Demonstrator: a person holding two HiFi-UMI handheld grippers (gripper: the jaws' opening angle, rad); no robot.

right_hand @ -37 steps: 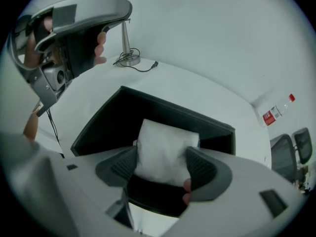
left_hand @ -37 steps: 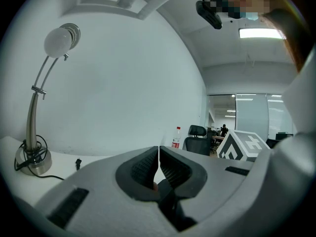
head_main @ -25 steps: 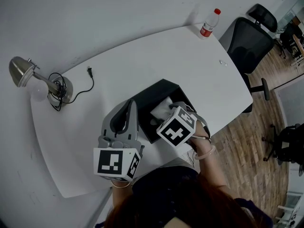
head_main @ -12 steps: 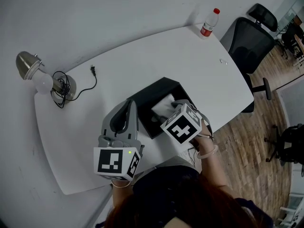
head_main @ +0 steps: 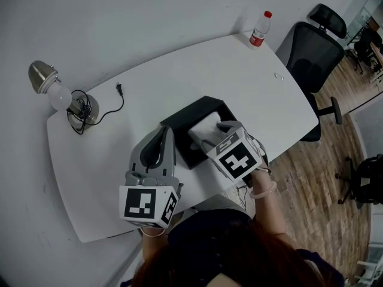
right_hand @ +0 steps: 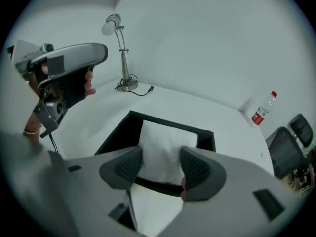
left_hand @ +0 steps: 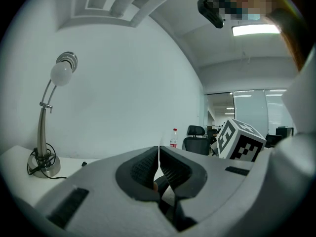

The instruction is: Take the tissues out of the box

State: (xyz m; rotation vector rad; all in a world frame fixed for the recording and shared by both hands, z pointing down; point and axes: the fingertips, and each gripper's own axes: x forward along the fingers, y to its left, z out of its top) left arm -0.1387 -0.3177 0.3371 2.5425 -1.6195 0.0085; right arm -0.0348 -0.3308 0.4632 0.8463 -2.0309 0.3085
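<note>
Right gripper view: R gripper clamps 1 tissue wad over 1 box; L gripper closed.

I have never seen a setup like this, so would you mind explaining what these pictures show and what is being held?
There is no robot here: a person holds a hand-operated two-jaw gripper in each hand, and the patterned cubes are part of them. One picture comes from a camera on the person's head, looking down; the other two come from cameras riding on each gripper, looking along its jaws. On the white table are an open black box, a desk lamp and a water bottle. The right gripper is closed on a stack of white tissues at the box's opening. The left gripper is shut and empty.
</note>
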